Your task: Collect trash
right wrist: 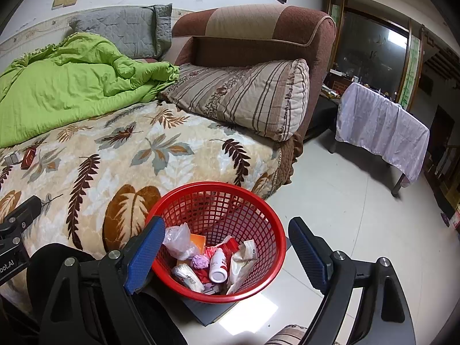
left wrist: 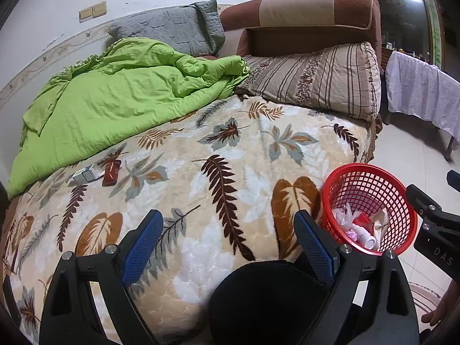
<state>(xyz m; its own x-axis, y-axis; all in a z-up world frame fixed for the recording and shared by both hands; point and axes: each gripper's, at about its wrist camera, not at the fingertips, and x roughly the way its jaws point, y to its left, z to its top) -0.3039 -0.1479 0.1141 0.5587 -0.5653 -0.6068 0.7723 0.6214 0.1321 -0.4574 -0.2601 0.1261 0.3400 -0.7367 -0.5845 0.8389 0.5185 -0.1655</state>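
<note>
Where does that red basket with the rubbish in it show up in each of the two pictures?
Left wrist view: the red basket is at lower right, on the floor beside the bed.
Right wrist view: the red basket is at lower centre, between the fingers of the open right hand-held gripper.
Shared landmark: the striped pillow.

The right gripper (right wrist: 227, 254) hangs over the red basket (right wrist: 267, 224), its jaws spread wide with nothing between them. The basket stands on the floor (right wrist: 345, 215) just beside the bed (right wrist: 178, 172) and holds a white bottle (right wrist: 217, 266), a crumpled plastic bag (right wrist: 179, 240) and wrappers. A red packet (right wrist: 28, 155) and a small box (right wrist: 12, 158) lie on the leaf-patterned blanket near the green quilt (right wrist: 66, 86).
</note>
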